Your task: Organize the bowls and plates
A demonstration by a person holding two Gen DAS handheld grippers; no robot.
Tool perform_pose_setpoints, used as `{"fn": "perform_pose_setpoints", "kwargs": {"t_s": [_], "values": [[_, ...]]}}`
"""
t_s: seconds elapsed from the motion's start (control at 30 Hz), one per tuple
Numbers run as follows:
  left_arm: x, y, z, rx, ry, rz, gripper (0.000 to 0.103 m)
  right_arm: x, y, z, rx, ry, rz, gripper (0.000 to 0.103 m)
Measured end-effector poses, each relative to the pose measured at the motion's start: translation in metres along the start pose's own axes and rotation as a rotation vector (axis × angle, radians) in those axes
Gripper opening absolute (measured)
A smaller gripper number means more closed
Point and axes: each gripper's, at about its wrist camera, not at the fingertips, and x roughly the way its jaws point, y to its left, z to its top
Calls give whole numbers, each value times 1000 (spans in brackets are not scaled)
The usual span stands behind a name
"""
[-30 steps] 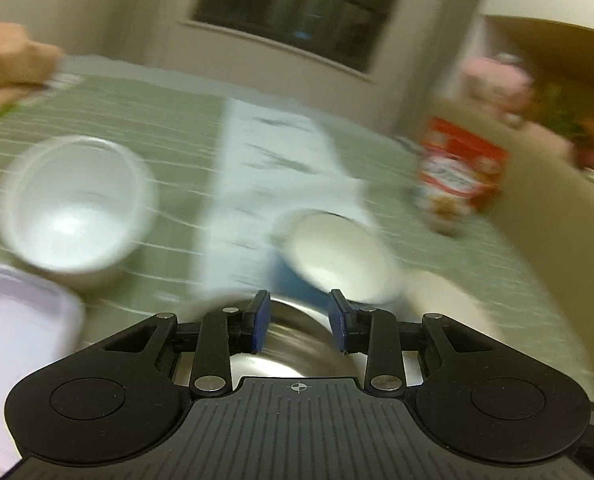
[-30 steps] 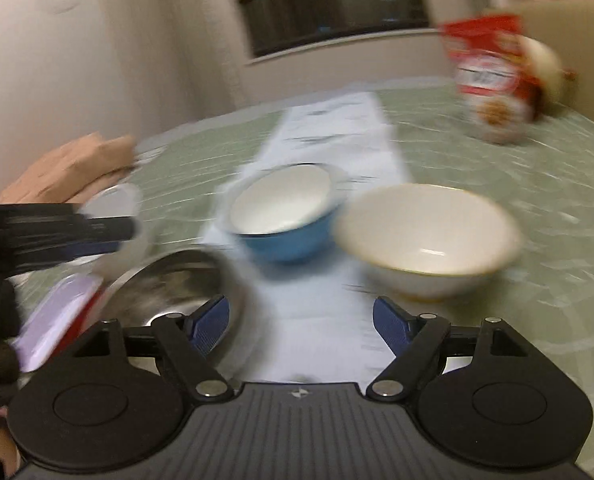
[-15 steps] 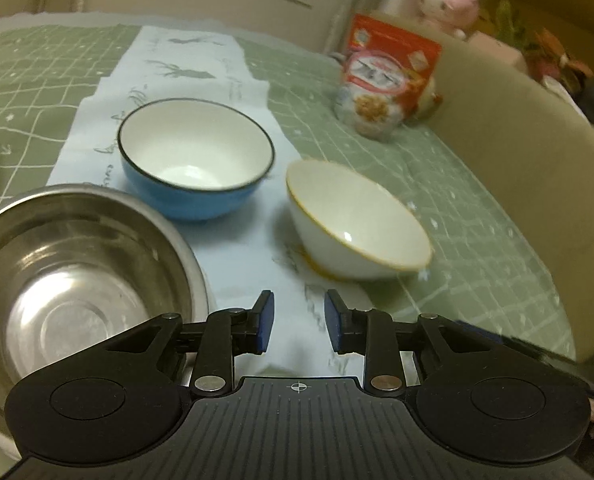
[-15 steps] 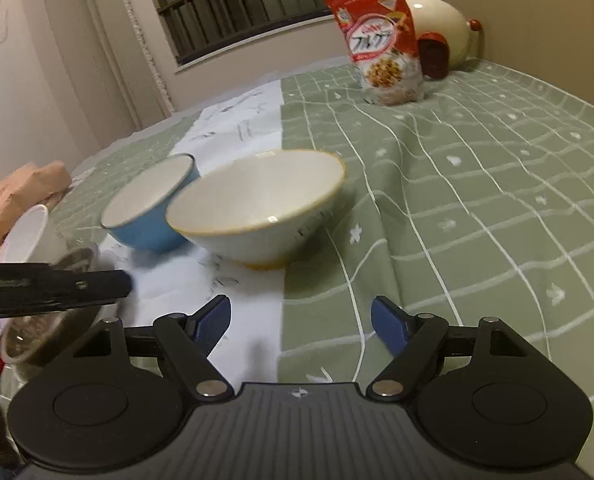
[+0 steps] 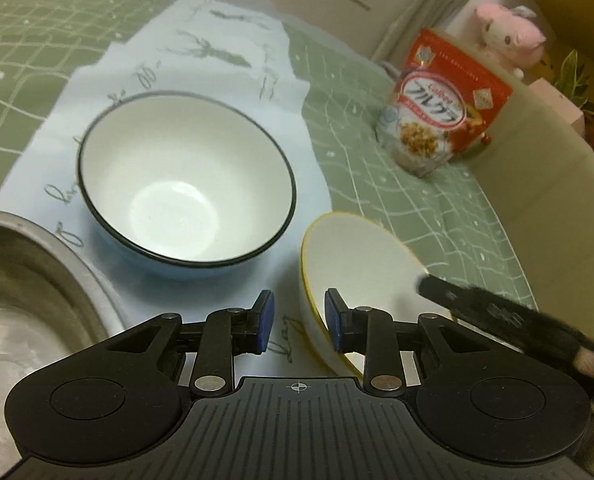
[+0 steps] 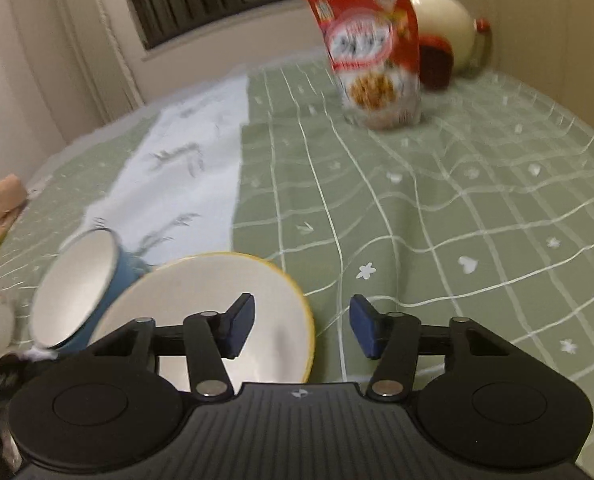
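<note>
My left gripper [image 5: 295, 322] hangs parted, its jaws astride the near rim of the empty yellow-rimmed bowl [image 5: 357, 272]; my right gripper [image 6: 301, 330] gapes over its far edge. Beyond sits a glossy, empty blue bowl [image 5: 185, 184], beside what looks like a steel bowl [image 5: 25, 304]. Farthest, a blurred cereal bag [image 5: 443, 104].

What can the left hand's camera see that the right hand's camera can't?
Only the left wrist view shows the steel bowl, the pink plush toy and the right gripper reaching the yellow-rimmed bowl. Only the right wrist view shows the cream jar behind the cereal bag. Both show the blue bowl, the yellow-rimmed bowl, the cereal bag and the green tablecloth.
</note>
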Motion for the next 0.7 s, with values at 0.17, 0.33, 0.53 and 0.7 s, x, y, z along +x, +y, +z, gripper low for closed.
{"fn": "perform_pose_setpoints", "kwargs": {"t_s": [0.17, 0.33, 0.53, 0.7], "values": [[9, 5, 3, 5, 22, -20, 30, 29, -3, -5, 63, 114, 104, 36], [6, 1, -2, 73, 50, -16, 30, 10, 12, -15, 35, 82, 127, 36], [-32, -3, -14, 141, 112, -7, 37, -21, 26, -33, 34, 73, 157, 37], [-69, 5, -33, 161, 136, 20, 37, -46, 37, -52, 38, 96, 232, 37]]}}
